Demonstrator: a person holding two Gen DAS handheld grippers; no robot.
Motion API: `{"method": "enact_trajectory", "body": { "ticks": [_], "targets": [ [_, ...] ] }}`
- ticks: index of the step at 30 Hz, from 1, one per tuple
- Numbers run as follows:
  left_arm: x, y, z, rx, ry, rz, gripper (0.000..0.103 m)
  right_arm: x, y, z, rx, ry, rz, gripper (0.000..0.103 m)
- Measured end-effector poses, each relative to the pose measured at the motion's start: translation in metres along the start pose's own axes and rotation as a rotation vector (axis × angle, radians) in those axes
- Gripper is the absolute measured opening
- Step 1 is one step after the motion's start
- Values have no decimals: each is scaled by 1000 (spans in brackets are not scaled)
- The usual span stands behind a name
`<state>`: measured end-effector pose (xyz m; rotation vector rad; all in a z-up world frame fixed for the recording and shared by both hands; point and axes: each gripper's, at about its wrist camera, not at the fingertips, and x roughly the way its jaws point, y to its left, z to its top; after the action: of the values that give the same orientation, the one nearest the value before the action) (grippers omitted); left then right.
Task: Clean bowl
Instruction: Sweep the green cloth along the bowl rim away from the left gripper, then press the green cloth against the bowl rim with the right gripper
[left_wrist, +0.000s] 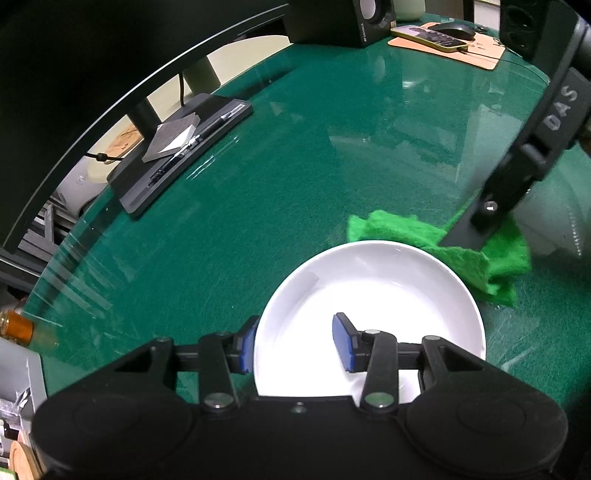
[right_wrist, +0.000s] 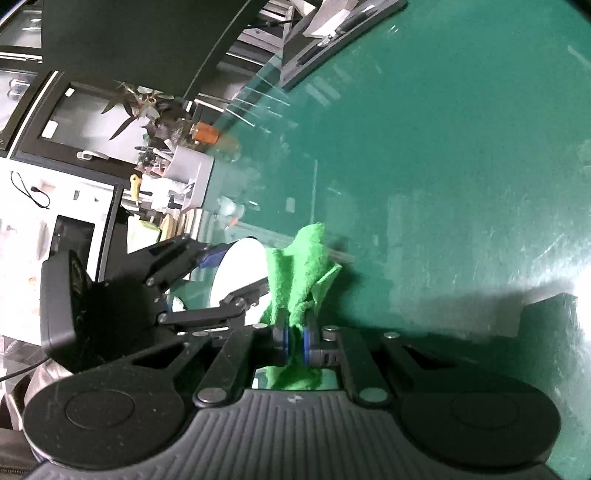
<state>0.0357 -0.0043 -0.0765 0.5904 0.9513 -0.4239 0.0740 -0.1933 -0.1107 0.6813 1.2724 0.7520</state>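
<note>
A white bowl (left_wrist: 369, 306) sits on the green table. My left gripper (left_wrist: 295, 341) is open and straddles the bowl's near rim, one blue pad outside and one inside, with a wide gap between them. My right gripper (right_wrist: 294, 341) is shut on a green cloth (right_wrist: 299, 273), which hangs crumpled from its pads. In the left wrist view the cloth (left_wrist: 461, 254) lies over the bowl's far right rim under the right gripper's finger (left_wrist: 484, 218). The bowl also shows edge-on in the right wrist view (right_wrist: 240, 273), with the left gripper (right_wrist: 207, 258) at it.
A black tray with pens and a notepad (left_wrist: 181, 147) lies at the table's left edge. A speaker (left_wrist: 343, 22), a phone (left_wrist: 428, 37) and a mouse on an orange pad stand at the far edge. An orange bottle (left_wrist: 16, 326) lies at the near left.
</note>
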Motion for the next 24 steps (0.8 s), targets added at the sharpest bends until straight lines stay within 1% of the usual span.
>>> {"method": "enact_trajectory", "body": {
  "ticks": [7,14,24],
  "targets": [
    [0,-3,3,-11,14,14,41,23,1,28,16,-33,-31,9],
    [0,-10,8,-8,31,47,43,18,-3,21,26,-26,-30,9],
    [-1,-15,9,-3,36,69,44,23,-1,26,22,-11,-61,9]
  ]
}}
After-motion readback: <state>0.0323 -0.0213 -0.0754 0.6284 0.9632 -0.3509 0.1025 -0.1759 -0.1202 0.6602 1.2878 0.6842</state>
